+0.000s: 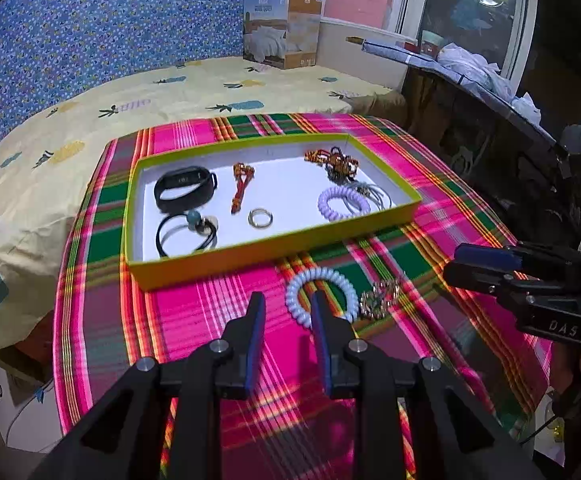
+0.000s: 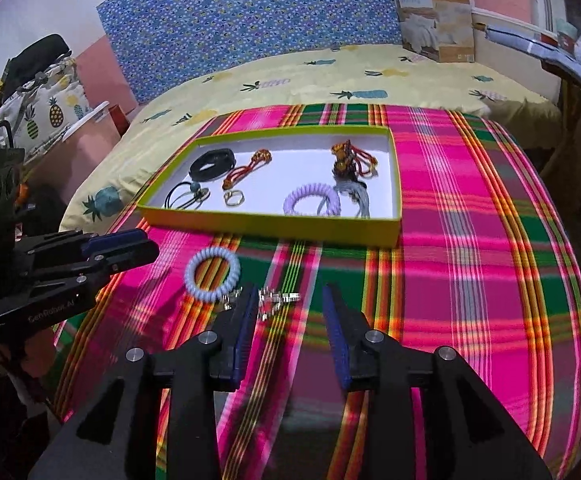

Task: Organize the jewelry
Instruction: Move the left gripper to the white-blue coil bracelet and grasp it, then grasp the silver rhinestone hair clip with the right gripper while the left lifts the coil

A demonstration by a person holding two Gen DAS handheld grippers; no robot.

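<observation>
Pineapple-print bed [image 1: 90, 120], blue headboard [image 1: 110, 32], perhaps a window [image 1: 470, 12].

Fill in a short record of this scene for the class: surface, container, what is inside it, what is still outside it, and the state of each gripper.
surface: plaid cloth
container: shallow yellow-green box
inside: black band, ring, purple coil tie, beaded pieces
outside: pale blue coil tie, small metal chain
left gripper: open, empty
right gripper: open, empty
</observation>
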